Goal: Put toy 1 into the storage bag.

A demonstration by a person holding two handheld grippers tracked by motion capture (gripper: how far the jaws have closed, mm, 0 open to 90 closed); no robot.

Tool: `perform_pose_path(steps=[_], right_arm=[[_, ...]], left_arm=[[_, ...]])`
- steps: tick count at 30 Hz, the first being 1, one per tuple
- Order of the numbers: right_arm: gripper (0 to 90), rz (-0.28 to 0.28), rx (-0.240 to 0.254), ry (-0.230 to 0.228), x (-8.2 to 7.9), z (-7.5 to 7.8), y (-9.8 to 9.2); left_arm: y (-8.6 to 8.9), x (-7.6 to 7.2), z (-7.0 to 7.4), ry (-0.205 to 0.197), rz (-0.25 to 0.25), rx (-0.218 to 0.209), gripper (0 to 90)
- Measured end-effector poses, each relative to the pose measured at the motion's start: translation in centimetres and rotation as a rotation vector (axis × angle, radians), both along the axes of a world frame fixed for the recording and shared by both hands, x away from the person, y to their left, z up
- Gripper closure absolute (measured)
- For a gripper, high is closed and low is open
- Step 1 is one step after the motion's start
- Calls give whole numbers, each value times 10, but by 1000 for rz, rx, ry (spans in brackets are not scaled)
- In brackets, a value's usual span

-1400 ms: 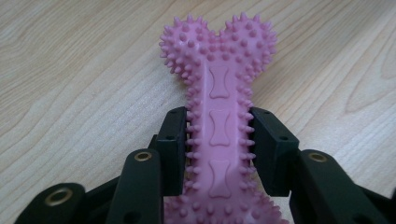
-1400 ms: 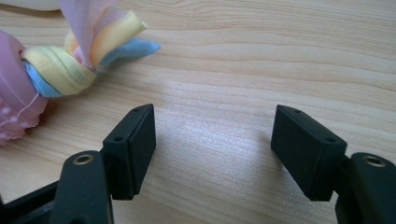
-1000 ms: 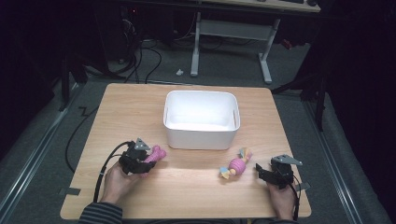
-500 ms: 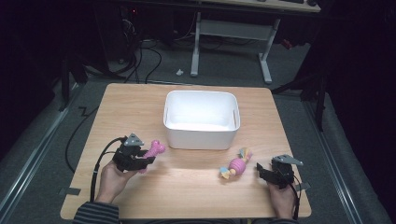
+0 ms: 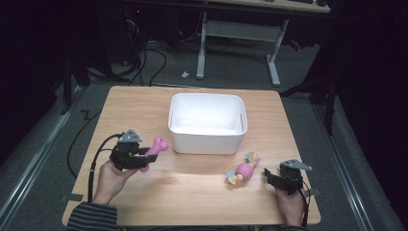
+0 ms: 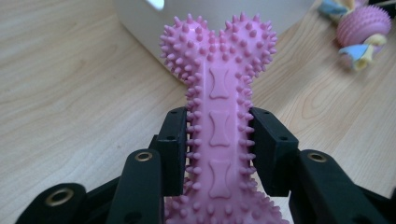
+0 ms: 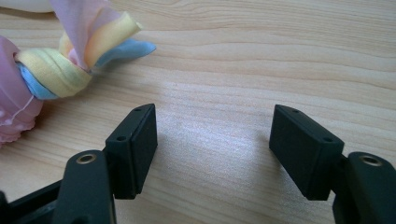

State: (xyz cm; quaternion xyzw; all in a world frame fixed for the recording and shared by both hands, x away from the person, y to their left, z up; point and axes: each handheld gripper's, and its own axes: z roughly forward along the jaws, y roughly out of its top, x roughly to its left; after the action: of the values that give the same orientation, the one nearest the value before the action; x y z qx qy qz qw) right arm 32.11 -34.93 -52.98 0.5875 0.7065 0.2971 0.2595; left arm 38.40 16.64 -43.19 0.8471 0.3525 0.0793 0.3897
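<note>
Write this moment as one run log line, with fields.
left tongs: shut on pink spiky bone | right tongs: open, over table | rope ball toy: on table | white bin: empty

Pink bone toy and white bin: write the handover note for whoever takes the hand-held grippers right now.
Left hand-held gripper: shut on the pink spiked bone toy, lifted off the table beside the white bin.
Right hand-held gripper: open, holding nothing, low over the table beside the rope ball toy.
Done: bone grasped.
Left, probably: drop the bone into the bin, which looks empty, then pick up the rope ball toy.
</note>
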Motion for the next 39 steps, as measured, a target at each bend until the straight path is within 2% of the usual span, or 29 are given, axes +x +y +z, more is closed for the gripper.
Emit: perform_pose_path(steps=[5, 7, 10, 12, 14, 20, 27, 33, 39], right_arm=[[322, 1, 1, 1, 0, 0, 0], [320, 2, 4, 1, 0, 0, 0], [318, 3, 2, 1, 0, 0, 0], [317, 3, 3, 1, 0, 0, 0], [316, 4, 3, 1, 0, 0, 0], [316, 6, 1, 0, 0, 0, 0], [316, 5, 2, 3, 0, 0, 0], [315, 8, 3, 0, 0, 0, 0], [313, 17, 2, 1, 0, 0, 0]], left_arm=[[0, 6, 16, 1, -9, -20, 596], [-5, 11, 22, 12, -22, -6, 597], [-9, 13, 27, 3, -24, 9, 596], [-14, 14, 37, -13, -41, -14, 596], [-17, 14, 41, -20, -48, -19, 596], [-29, 20, 60, -43, -63, 0, 597], [-40, 28, 70, -42, -89, 0, 597], [-50, 37, 78, -43, -109, 16, 597], [-61, 45, 90, -60, -123, 38, 596]])
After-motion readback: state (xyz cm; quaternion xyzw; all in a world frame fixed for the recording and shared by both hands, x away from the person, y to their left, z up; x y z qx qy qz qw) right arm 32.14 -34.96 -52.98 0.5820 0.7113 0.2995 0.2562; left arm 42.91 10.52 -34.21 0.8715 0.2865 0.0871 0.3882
